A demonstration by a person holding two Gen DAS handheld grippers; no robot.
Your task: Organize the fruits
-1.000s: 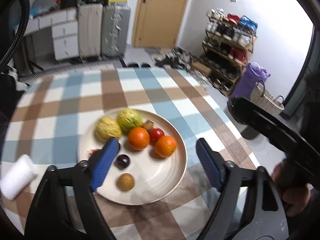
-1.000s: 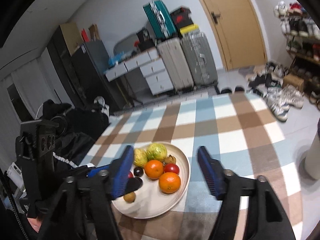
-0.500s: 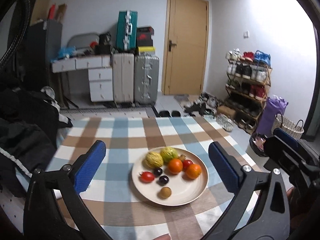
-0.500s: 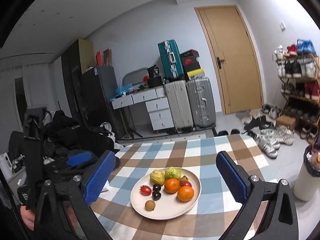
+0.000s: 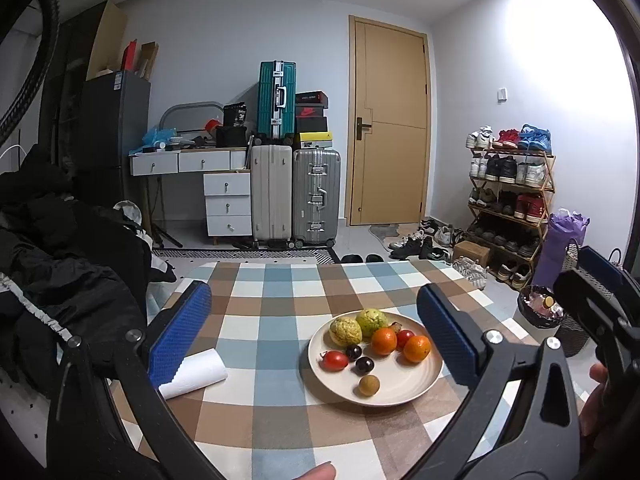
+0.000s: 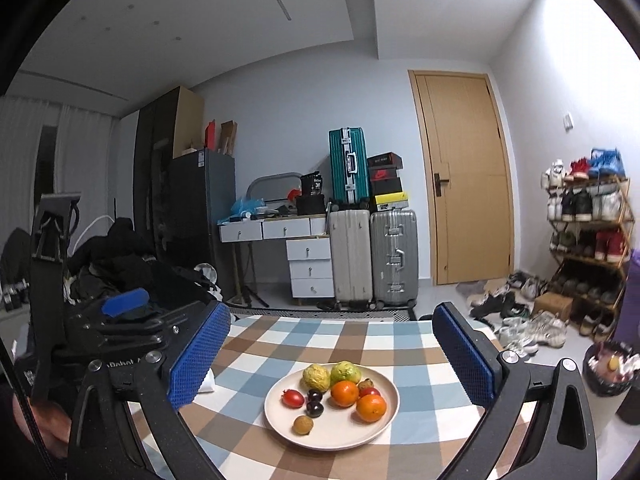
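Hovering back from the bench [image 5: 280, 292], both grippers hang released, jaws spread wide with nothing between them. The left gripper [image 5: 316, 334] looks along the checked cloth and finds the plate [image 5: 416, 390] of fruit ahead at about one o'clock, hard by its right-hand pad. The right gripper [image 6: 328, 354] has the plate [image 6: 280, 420] almost dead ahead, twelve o'clock and low, sitting square in the gap between its pads. On that reading the right hand has the straighter line in. Fruit on the plate: two oranges [image 6: 371, 407], two yellow-green guavas [image 6: 316, 376], a red tomato [image 6: 293, 397], dark plums [image 6: 315, 408] and a small brown longan [image 6: 303, 425] nearest at six o'clock. All are roundish, so no long axis matters; a white paper roll [image 5: 196, 374] lies at the left gripper's ten o'clock, well apart from the plate.
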